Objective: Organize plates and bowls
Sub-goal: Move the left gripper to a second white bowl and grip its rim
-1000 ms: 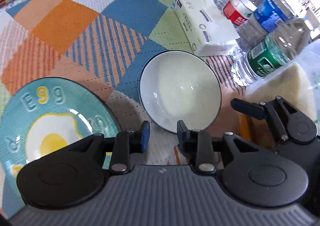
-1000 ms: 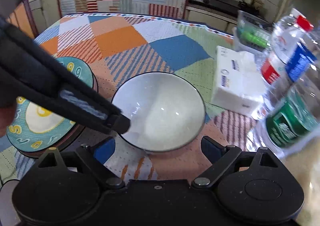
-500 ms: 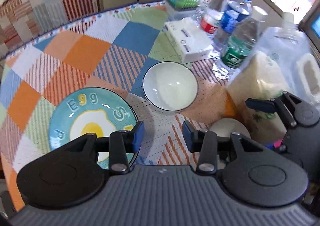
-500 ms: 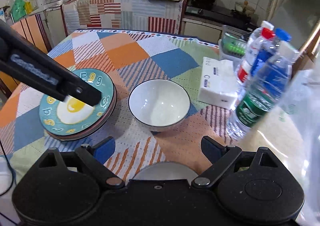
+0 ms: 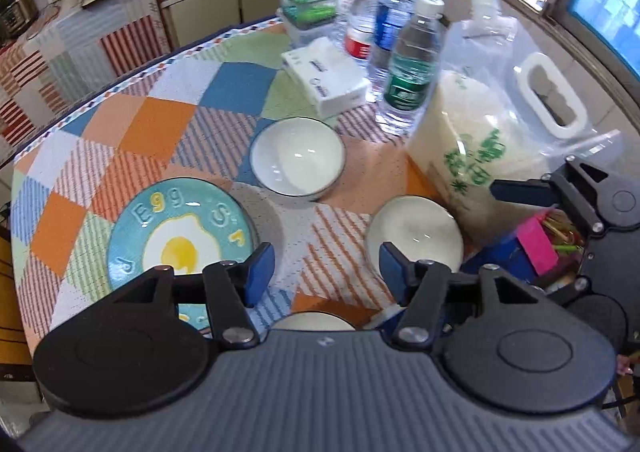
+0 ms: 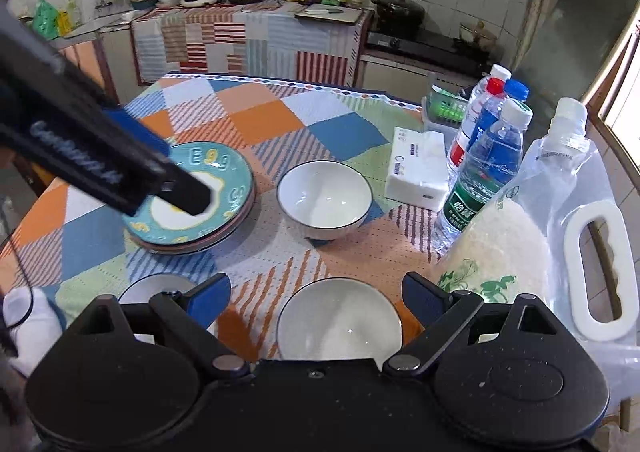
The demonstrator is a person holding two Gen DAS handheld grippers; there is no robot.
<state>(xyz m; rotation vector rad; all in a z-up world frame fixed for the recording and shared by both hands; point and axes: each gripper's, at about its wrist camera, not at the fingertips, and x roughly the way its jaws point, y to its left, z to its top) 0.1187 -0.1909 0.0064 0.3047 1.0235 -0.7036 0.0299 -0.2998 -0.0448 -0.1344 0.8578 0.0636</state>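
A white bowl with a dark rim (image 5: 297, 161) (image 6: 324, 203) stands mid-table. A second white bowl (image 5: 414, 234) (image 6: 338, 322) sits nearer, between the right gripper's fingers in its view. A third bowl's rim (image 5: 314, 322) (image 6: 160, 288) shows at the near edge. A teal egg plate (image 5: 180, 232) (image 6: 224, 187) tops a stack of plates at the left. My left gripper (image 5: 326, 266) is open and empty, high above the table. My right gripper (image 6: 316, 294) is open and empty; it also shows at the right of the left wrist view (image 5: 560, 191).
Three water bottles (image 6: 488, 155), a tissue pack (image 6: 416, 167) and a clear box (image 6: 444, 107) stand at the right back. A big rice bag with a white handle (image 6: 540, 248) stands at the right. A kitchen counter lies beyond the table.
Both grippers have pulled back and up from the middle bowl. The left gripper's jaws have opened wider. The nearer bowls have come into view.
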